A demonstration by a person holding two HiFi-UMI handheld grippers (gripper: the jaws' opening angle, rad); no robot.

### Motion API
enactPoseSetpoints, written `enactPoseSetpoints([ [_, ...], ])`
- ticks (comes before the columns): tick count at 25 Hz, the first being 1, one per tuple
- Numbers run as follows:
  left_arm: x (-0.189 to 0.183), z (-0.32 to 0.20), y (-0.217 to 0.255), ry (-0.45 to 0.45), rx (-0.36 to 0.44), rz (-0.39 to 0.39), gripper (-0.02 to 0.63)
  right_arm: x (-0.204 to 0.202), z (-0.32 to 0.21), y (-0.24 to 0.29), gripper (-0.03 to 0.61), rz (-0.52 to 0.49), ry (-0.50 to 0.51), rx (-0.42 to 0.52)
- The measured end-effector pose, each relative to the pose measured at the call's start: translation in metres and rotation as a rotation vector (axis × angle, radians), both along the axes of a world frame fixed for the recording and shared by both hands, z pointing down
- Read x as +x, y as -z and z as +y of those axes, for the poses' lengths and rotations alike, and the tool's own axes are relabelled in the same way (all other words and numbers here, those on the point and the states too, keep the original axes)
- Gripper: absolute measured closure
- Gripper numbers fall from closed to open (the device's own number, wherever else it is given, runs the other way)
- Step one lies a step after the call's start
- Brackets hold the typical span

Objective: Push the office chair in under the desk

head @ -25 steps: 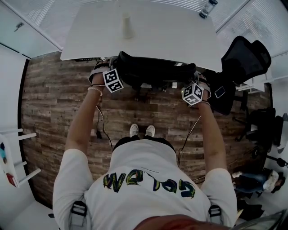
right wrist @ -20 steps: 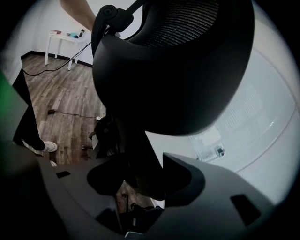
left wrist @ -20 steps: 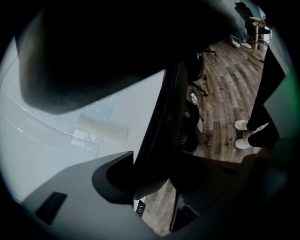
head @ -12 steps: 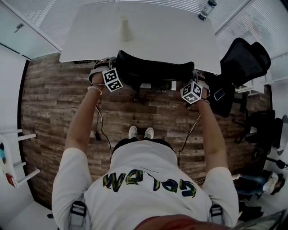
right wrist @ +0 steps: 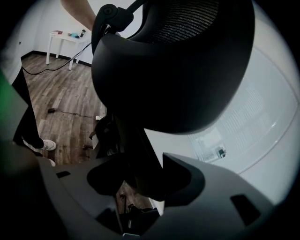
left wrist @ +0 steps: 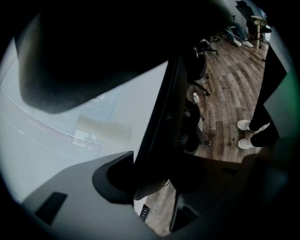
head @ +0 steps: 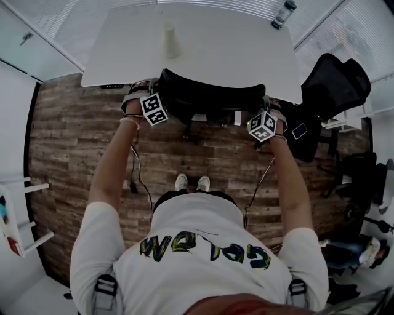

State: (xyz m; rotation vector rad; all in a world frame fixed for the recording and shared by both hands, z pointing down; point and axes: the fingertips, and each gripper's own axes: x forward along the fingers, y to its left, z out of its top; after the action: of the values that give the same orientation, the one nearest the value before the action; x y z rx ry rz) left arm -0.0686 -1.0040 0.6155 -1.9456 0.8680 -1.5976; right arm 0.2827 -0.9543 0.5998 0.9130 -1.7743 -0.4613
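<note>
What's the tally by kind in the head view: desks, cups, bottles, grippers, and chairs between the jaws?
Desk: 1
Cup: 1
Bottle: 1
Grippers: 2 (left gripper, right gripper)
Chair between the jaws: 1
Total: 6

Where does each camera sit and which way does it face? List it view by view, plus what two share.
Head view: on the person's head, steeply down onto desk and office chair; shows arms, left gripper, right gripper, shoes.
Left gripper view: on that gripper, along its fingers clamping the chair's back; shows shoes.
Right gripper view: on that gripper, same from the opposite side.
Both gripper views share chair, desk, shoes.
</note>
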Motion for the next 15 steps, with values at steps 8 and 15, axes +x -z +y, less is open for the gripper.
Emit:
enactPoseSetpoints([
  [8, 0.001, -0.007, 0.0, -0.001, 0.0, -0.004, 0.403, 0.002, -0.008, -0.001, 0.35, 0.007, 0.005, -0.006],
  [15, 0.006, -0.018, 0.0, -0.004, -0.001, -0.009, 0.405, 0.007, -0.019, -0.001, 0.351, 0.017, 0.001, -0.01],
])
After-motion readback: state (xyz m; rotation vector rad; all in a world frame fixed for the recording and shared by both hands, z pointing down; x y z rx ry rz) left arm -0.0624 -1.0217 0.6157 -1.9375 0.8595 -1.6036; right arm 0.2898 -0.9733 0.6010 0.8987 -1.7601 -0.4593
